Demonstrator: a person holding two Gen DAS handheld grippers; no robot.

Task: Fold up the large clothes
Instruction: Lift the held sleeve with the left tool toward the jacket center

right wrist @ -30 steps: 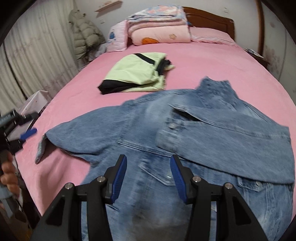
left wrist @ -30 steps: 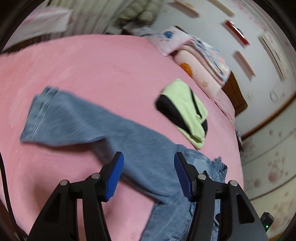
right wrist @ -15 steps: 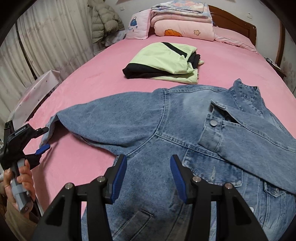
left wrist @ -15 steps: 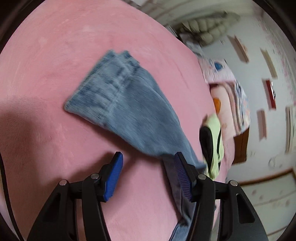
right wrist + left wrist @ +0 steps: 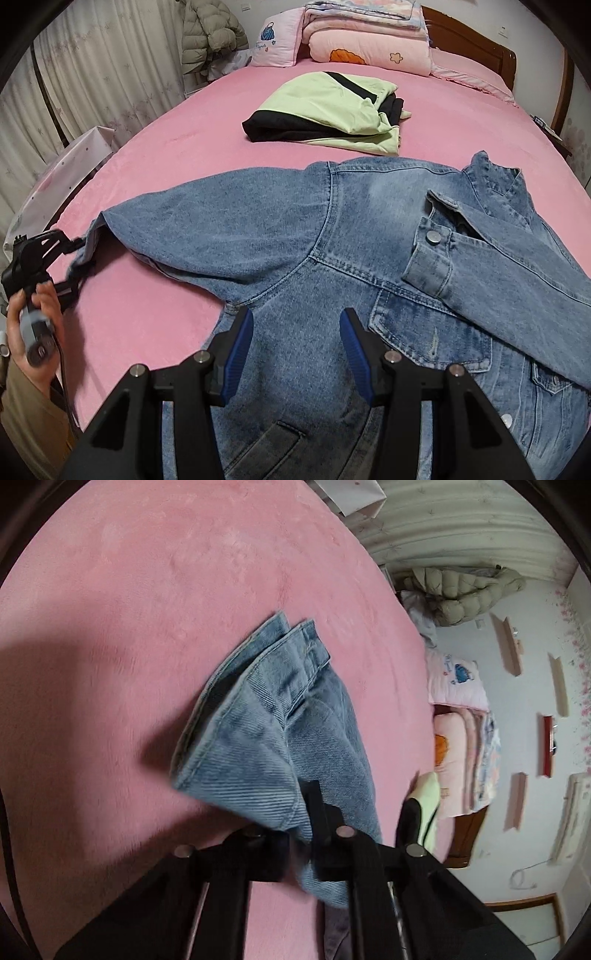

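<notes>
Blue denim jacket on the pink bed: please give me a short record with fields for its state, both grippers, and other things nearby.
garment: blue denim jacket, spread on the pink bed cover
right sleeve: folded across the chest
left sleeve: stretched outward, cuff held
left gripper: shut on the cuff
right gripper: open, above the jacket front, holding nothing
nearby: folded green and black garment beyond the jacket
far end: stacked pink quilts

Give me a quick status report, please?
Left gripper shut on jacket sleeve cuff. Right gripper open above denim jacket. Folded green garment beyond, clear.
</notes>
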